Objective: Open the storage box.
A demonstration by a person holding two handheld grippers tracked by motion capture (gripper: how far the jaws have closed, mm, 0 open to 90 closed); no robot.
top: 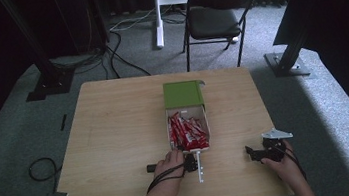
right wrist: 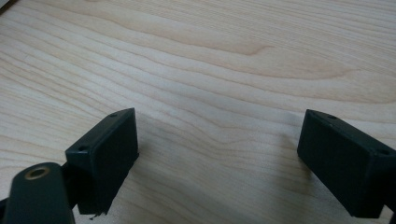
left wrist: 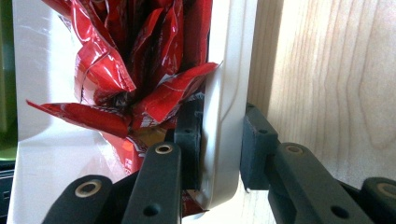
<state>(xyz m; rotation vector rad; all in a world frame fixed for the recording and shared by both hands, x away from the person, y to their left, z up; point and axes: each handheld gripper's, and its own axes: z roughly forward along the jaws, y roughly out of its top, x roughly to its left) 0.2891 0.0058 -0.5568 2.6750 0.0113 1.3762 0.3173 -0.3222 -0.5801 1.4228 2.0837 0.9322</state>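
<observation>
High view: white box of red packets sits mid-counter, long axis running away from the person, green lid folded back at the far end. Left tongs are at the box's near end, touching it. Right tongs lie well apart to the right on bare wood, so the left hand is the nearer one.

Left gripper view: left tongs clamped on the box's near wall, one pad inside against the packets, one outside. The box extends straight ahead of the tongs, so any pull would likely follow its long axis.

Right gripper view: right tongs spread wide, nothing between them, just counter.
</observation>
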